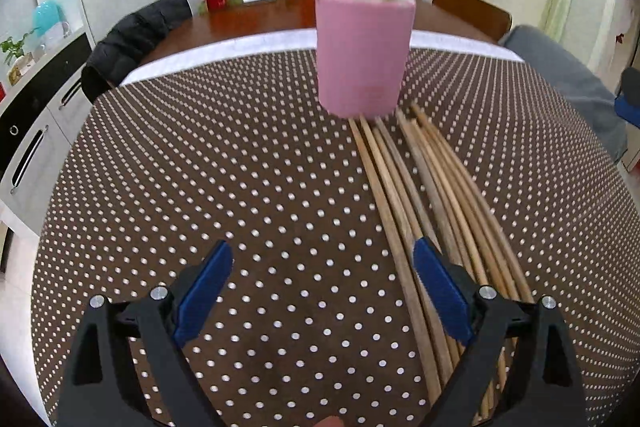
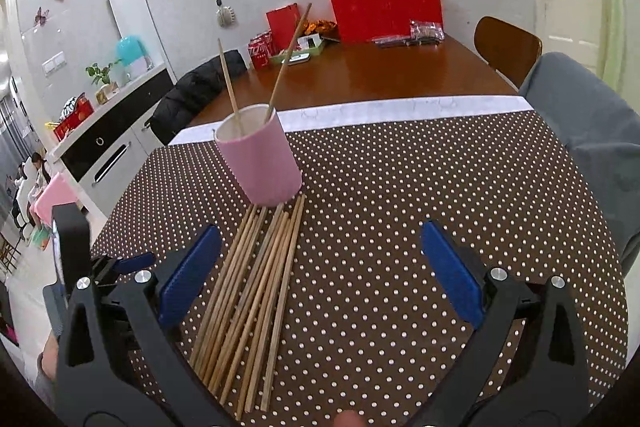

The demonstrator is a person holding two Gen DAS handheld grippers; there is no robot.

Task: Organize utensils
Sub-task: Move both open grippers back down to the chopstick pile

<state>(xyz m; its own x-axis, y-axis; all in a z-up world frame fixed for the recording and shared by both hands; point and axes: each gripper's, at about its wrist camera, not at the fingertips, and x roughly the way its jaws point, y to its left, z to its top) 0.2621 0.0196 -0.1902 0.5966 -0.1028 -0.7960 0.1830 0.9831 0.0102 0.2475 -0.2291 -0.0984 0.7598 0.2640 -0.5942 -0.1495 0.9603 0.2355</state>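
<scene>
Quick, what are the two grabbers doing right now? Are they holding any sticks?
Left gripper: open, holding nothing, beside the chopsticks.
Right gripper: open, holding nothing, above the tablecloth.

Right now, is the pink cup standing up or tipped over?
Standing up. The pink cup sits on its base with its open top upward, and two chopsticks lean inside it.

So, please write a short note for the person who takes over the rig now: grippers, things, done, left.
Left gripper: open, empty, low over the cloth, just left of the chopsticks.
Right gripper: open, empty, just right of the pile.
Cup: pink, upright, at the far end of the pile.
Done: two chopsticks stand in the cup.
Left: the pile on the cloth goes into the cup.
</scene>
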